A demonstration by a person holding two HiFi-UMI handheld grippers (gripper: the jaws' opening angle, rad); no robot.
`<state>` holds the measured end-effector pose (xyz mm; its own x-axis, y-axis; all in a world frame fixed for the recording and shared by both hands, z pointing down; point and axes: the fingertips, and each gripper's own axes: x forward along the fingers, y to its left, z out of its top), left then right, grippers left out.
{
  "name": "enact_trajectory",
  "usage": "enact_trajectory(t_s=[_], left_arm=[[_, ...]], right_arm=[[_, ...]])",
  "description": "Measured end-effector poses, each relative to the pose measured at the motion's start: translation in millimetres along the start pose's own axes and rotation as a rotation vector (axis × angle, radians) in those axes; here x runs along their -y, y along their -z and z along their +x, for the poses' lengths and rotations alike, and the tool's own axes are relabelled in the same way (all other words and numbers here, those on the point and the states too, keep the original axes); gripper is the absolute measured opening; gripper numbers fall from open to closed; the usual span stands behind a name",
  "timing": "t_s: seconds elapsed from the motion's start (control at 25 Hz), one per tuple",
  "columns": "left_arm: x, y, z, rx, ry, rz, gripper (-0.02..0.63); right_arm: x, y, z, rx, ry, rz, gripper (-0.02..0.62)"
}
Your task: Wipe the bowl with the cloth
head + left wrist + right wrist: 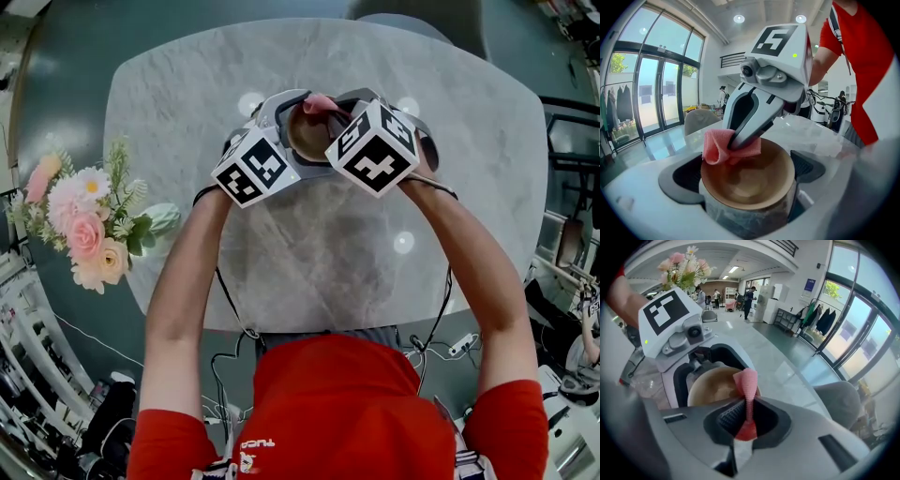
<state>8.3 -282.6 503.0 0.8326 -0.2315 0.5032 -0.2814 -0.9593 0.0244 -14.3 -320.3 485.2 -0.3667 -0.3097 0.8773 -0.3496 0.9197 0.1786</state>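
Note:
A brown bowl (pixel 305 136) is held above the marble table (pixel 309 262), and my left gripper (pixel 292 127) is shut on its sides. In the left gripper view the bowl (pixel 750 180) sits between the two dark pads (pixel 684 176), with its tan inside showing. My right gripper (pixel 740 140) is shut on a pink cloth (pixel 719 145) and presses it against the bowl's far rim. In the right gripper view the cloth (pixel 747 385) stands pinched between the right gripper's (pixel 749 411) jaws, with the bowl (pixel 712 387) just beyond.
A bouquet of pink and white flowers (pixel 89 225) stands at the table's left edge. A grey chair (pixel 422 23) is at the far side. Cables hang at the near edge by the person's red shirt (pixel 347 412).

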Motion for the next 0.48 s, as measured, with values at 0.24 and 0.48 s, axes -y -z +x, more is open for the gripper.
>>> enact_trajectory(t_s=[0.24,0.48], left_arm=[[0,-2,0,0.003,0.002,0.006,0.583],[0,-3,0,0.005,0.002,0.008,0.583]], right_arm=[[-10,14,-13,-0.027,-0.077,0.073,0.021],[-43,10,-13,-0.051,-0.189,-0.065,0.021]])
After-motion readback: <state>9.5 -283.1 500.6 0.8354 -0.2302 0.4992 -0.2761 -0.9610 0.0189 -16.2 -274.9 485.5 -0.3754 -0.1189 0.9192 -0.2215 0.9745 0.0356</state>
